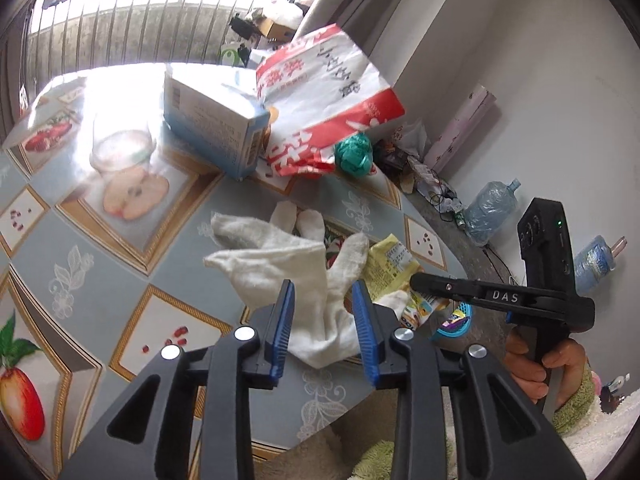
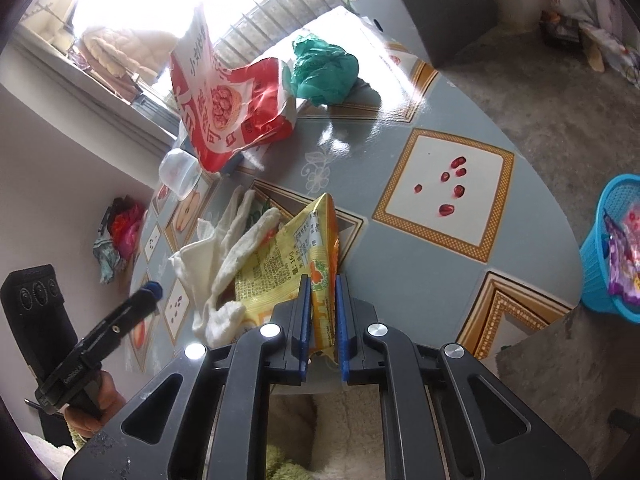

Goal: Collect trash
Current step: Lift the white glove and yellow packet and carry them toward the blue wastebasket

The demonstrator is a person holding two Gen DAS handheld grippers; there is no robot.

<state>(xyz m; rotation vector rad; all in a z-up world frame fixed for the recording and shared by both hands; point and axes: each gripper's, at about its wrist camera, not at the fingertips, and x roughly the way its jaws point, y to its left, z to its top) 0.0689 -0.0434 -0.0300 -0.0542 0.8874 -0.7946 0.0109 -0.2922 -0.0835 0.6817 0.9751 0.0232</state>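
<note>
Right gripper [image 2: 322, 312] pinches yellow wrapper [image 2: 296, 256]; blue basket [image 2: 600, 276] sits far right of frame. Left gripper [image 1: 324, 320] spread around sock [image 1: 320, 280].

Yellow snack wrapper [image 2: 288, 256] pinched on a fruit-print table
Crumpled and partly raised, its lower edge between blue pads, white socks [image 2: 224, 248] overlapping beside it

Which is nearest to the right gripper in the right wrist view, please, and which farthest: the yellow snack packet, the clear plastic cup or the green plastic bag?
1. Yellow snack packet: clamped between the fingers of the right gripper.
2. Clear plastic cup: farther up the table, to the left.
3. Green plastic bag: at the far end, beside the red and white bag.
</note>
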